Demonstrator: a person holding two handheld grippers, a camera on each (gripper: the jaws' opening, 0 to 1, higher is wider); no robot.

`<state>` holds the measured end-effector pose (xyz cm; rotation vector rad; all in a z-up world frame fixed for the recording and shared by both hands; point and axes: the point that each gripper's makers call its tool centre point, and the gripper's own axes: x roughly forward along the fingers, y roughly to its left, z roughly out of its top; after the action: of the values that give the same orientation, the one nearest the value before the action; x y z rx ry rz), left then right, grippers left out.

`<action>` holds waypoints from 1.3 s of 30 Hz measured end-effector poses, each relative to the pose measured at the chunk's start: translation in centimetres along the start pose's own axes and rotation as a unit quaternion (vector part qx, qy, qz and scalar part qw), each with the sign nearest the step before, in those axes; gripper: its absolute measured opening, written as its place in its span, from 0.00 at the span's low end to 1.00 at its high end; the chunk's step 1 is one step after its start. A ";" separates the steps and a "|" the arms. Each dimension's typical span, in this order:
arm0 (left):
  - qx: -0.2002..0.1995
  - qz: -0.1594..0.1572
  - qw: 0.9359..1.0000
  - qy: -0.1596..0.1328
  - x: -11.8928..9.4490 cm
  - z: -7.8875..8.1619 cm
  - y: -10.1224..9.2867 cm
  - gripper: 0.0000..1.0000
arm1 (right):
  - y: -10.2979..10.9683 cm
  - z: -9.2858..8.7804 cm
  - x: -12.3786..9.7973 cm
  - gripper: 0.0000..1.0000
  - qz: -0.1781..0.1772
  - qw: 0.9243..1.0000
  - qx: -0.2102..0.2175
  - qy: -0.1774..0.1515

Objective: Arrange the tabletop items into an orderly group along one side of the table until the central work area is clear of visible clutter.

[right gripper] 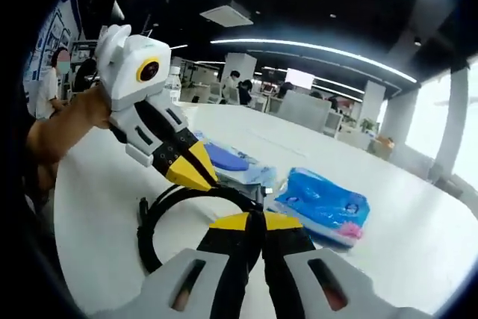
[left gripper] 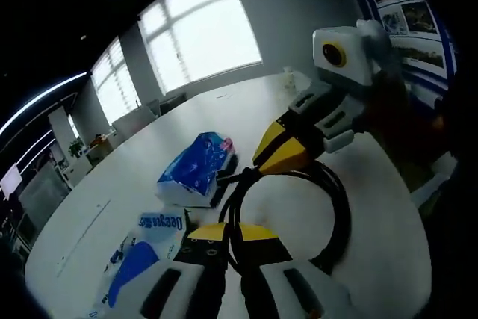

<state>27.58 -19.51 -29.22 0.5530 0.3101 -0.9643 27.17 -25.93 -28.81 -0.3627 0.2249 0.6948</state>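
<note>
A: How many things are counted on the table (left gripper: 373, 207)?

B: Three. One black cable (left gripper: 299, 214), coiled in a loop, is seen at the lower centre of the left gripper view. Two blue packs are seen to its left: one pack (left gripper: 196, 169) at mid-frame, and a second pack (left gripper: 146, 252) at the lower left.

A: And the tongs?

B: Two grippers are counted. The left gripper (left gripper: 233, 235) is closed on the cable at the bottom of its own view, the strands being pinched between the yellow tips. The right gripper (right gripper: 254, 223) is likewise closed on the cable (right gripper: 160, 214) at the bottom centre of the right gripper view.

A: Is each gripper seen by the other camera?

B: Yes. The right gripper (left gripper: 280, 151) is seen at centre right of the left gripper view, its tips clamped on the loop. The left gripper (right gripper: 196, 171) is seen at upper left of the right gripper view, held by a hand (right gripper: 75, 121).
</note>
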 end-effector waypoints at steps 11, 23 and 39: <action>-0.019 -0.008 1.000 0.020 1.0 -1.5 -0.2 0.02 | 0.2 -2.2 1.5 0.01 0.013 1.000 0.008 0.026; -0.029 -0.002 0.999 0.014 1.3 -1.6 0.1 0.02 | 0.4 -2.3 1.3 0.02 0.015 1.000 0.011 0.020; -0.045 -0.003 0.999 -0.003 -0.1 -1.5 0.5 0.08 | 1.1 -1.3 0.5 0.09 0.028 0.999 0.016 0.010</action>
<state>27.94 -18.41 -30.24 0.4661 0.3480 -0.9525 26.72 -25.35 -30.46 -0.3329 0.2654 0.7412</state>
